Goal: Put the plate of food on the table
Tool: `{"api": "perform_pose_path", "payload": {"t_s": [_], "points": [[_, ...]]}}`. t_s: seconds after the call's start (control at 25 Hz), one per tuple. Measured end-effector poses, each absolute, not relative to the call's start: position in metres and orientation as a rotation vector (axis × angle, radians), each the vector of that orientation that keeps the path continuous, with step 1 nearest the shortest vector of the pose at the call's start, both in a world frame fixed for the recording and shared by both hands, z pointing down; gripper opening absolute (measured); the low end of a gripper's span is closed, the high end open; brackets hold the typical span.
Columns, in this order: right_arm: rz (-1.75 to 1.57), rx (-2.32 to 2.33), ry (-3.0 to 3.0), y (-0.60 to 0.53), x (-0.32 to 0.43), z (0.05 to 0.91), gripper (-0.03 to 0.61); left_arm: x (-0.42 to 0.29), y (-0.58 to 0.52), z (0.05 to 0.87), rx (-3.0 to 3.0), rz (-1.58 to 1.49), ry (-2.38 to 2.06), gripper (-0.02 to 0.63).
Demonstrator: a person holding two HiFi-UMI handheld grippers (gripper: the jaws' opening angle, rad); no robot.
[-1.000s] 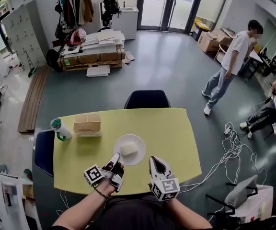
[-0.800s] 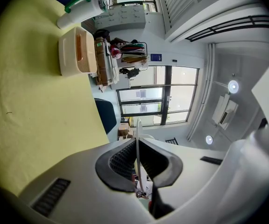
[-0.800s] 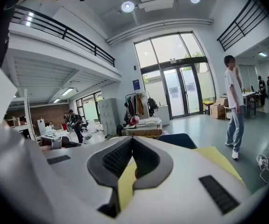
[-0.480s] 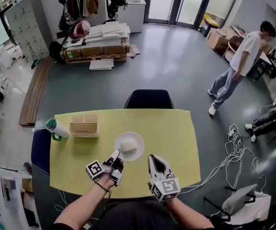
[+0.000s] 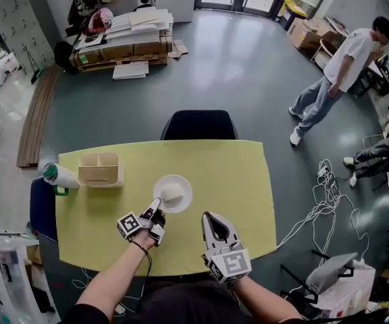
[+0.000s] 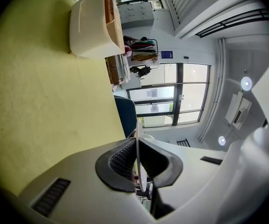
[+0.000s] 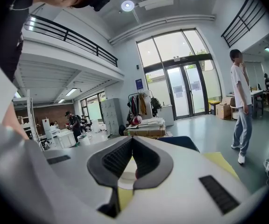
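Note:
A white plate (image 5: pixel 181 186) with a pale block of food (image 5: pixel 171 193) is at the middle of the yellow table (image 5: pixel 235 181). My left gripper (image 5: pixel 156 205) is at the plate's near-left rim and shut on it. In the left gripper view the thin white plate rim (image 6: pixel 138 160) stands edge-on between the dark pads (image 6: pixel 118 160). I cannot tell whether the plate rests on the table or hangs just above it. My right gripper (image 5: pixel 209 217) hovers to the right of the plate, near the front edge, shut and empty; its jaws (image 7: pixel 132 141) meet at the tips.
A beige open box (image 5: pixel 100 169) and a green-and-white cup (image 5: pixel 54 176) stand at the table's left end. A dark chair (image 5: pixel 200 125) is at the far side and a blue chair (image 5: pixel 42 208) at the left. Cables (image 5: pixel 323 194) lie on the floor to the right. A person (image 5: pixel 336 73) walks beyond.
The head view has tilted, so the table sits lower left in the picture. My left gripper keeps its hold on the plate rim; the right gripper stays beside it.

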State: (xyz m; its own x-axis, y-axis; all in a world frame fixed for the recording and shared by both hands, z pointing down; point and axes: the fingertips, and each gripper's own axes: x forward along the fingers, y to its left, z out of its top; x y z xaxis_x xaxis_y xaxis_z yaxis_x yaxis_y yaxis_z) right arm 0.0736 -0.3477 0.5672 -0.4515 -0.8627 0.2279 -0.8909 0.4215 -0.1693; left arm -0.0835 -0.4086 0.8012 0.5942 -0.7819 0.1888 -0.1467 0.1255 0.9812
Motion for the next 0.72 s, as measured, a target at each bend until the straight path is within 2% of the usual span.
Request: {"api": "perform_pose_path", "payload": {"t_s": [0.2, 0.72], "points": [[0.352, 1.601, -2.559, -0.356, 0.085, 0.568, 0.012, -0.076, -0.423, 0.848, 1.356, -0.506, -0.904, 0.021], [0.460, 1.597, -2.462, -0.378, 0.095, 0.605, 0.012, -0.064, -0.459, 0.916, 1.253, -0.446, -0.994, 0.021]]}}
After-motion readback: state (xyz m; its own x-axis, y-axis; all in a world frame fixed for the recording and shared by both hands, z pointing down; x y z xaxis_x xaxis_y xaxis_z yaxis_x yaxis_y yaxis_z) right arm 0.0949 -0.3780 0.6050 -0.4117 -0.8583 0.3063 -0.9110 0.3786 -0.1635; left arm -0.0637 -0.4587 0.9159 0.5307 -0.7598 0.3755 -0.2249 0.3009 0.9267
